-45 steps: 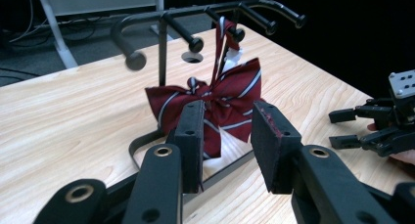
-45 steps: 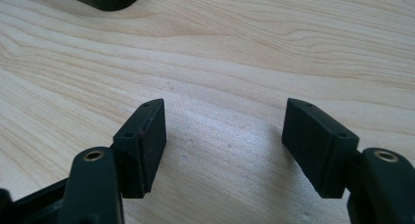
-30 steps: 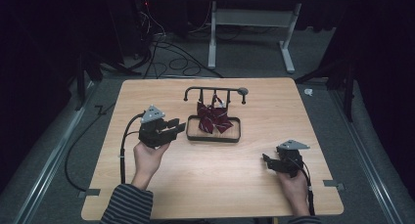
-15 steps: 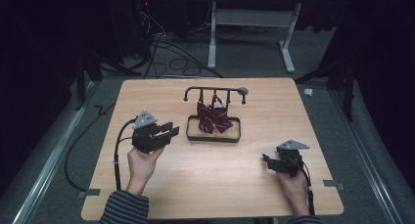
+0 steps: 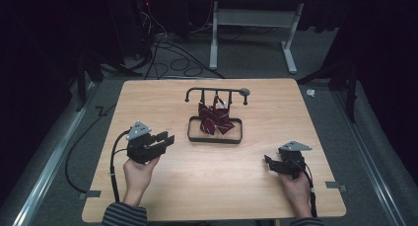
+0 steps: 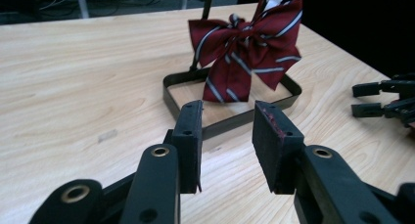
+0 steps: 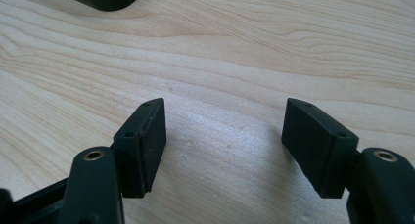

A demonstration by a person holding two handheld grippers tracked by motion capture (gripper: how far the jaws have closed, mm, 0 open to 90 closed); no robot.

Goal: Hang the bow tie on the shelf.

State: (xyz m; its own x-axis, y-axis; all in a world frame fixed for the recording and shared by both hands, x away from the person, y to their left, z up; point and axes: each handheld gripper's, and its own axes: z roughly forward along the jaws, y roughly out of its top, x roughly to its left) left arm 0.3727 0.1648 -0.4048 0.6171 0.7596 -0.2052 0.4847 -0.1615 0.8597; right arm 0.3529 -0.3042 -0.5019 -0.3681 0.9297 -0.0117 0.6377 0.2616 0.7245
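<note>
Beyond left gripper (image 6: pixel 225 145), bow tie (image 6: pixel 244 48).

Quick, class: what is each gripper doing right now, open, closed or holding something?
Left gripper: open, holding nothing.
Right gripper: open wide, holding nothing.

The person wore dark sleeves with thin pale stripes (image 5: pixel 124 215), showing at both wrists. Each hand held a matte black two-jaw gripper. The left black gripper (image 5: pixel 165 138) carried a grey three-cornered plate (image 5: pixel 138 130) on top, and a black cable (image 5: pixel 114 167) looped from it beside the forearm. The right black gripper (image 5: pixel 268 161) had a like grey plate (image 5: pixel 294 146) and a black cable (image 5: pixel 311 189). The jaws were flat rectangular blocks with small screw holes, hung on black links with brass-ringed pivot holes (image 6: pixel 160 151). One left pad (image 6: pixel 270 120) showed reddish scuffing along its edge.
</note>
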